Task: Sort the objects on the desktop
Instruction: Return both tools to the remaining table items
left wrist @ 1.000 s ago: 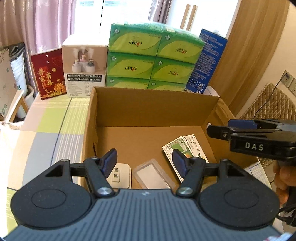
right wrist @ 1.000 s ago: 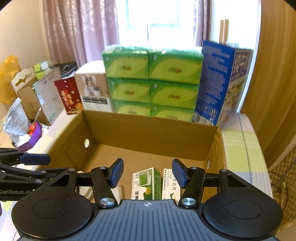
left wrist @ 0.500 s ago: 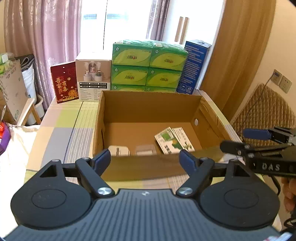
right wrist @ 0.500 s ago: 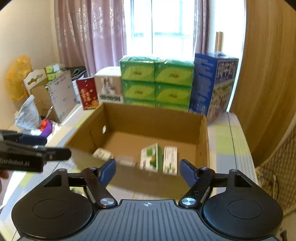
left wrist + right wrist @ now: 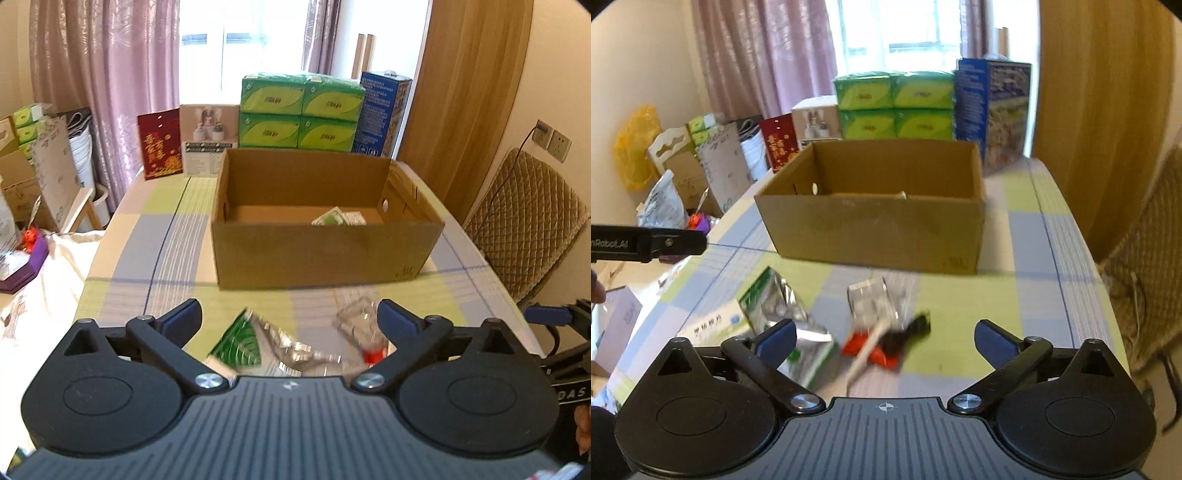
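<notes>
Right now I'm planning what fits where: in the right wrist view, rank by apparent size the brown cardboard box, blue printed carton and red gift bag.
1. Brown cardboard box
2. Blue printed carton
3. Red gift bag
The box is nearer the camera, so its true lead is unsure.

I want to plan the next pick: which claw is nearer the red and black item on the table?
Probably right. The right claw hovers open just behind the red and black item; the left claw is open over the foil packet beside it.

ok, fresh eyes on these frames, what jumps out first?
The open cardboard box mid-table, a few small packets inside. Nearer the camera, loose clutter on the tablecloth: a green-and-silver foil pouch and a clear bag. Both grippers, left and right, hang open above it.
</notes>
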`<state>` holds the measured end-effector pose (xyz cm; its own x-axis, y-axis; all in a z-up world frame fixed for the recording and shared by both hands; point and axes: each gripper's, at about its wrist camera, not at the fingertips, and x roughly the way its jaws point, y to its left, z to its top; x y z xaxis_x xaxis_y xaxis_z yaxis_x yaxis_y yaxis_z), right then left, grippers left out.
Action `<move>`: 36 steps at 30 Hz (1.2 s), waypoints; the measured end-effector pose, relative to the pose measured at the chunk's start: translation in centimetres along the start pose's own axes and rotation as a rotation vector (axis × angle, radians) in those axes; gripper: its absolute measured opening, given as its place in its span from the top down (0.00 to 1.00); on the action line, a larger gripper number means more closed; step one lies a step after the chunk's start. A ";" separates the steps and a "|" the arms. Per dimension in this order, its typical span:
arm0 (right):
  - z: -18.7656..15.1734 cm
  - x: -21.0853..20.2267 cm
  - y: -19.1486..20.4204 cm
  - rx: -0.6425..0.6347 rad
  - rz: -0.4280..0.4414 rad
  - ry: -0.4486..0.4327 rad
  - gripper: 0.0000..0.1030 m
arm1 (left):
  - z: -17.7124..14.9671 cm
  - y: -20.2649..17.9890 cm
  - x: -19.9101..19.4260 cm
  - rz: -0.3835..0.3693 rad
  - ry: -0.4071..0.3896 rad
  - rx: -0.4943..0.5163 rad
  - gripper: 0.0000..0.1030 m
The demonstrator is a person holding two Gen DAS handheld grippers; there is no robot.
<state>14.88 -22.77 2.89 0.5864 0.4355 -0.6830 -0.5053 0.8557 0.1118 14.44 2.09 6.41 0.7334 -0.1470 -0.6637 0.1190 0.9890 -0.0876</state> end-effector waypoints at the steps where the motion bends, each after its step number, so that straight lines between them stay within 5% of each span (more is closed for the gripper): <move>1: -0.8 -0.4 -0.1 0.017 0.003 0.005 0.02 | -0.6 0.0 -0.4 0.003 0.000 -0.003 0.02; 13: -6.7 -1.9 1.1 0.045 0.015 0.070 0.02 | -7.1 1.8 -3.3 0.049 0.040 -0.036 0.02; 28: -7.0 1.2 4.4 0.000 0.023 0.080 0.03 | -8.1 6.3 -1.8 0.058 0.136 0.058 0.02; 36: -7.7 4.8 5.1 0.007 -0.005 0.146 0.20 | -8.2 9.0 1.7 0.026 0.200 0.150 0.08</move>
<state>10.28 -18.50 -5.34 0.4906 0.3859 -0.7812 -0.4978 0.8600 0.1122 11.24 10.92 -1.63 0.5919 -0.1005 -0.7997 0.2107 0.9770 0.0332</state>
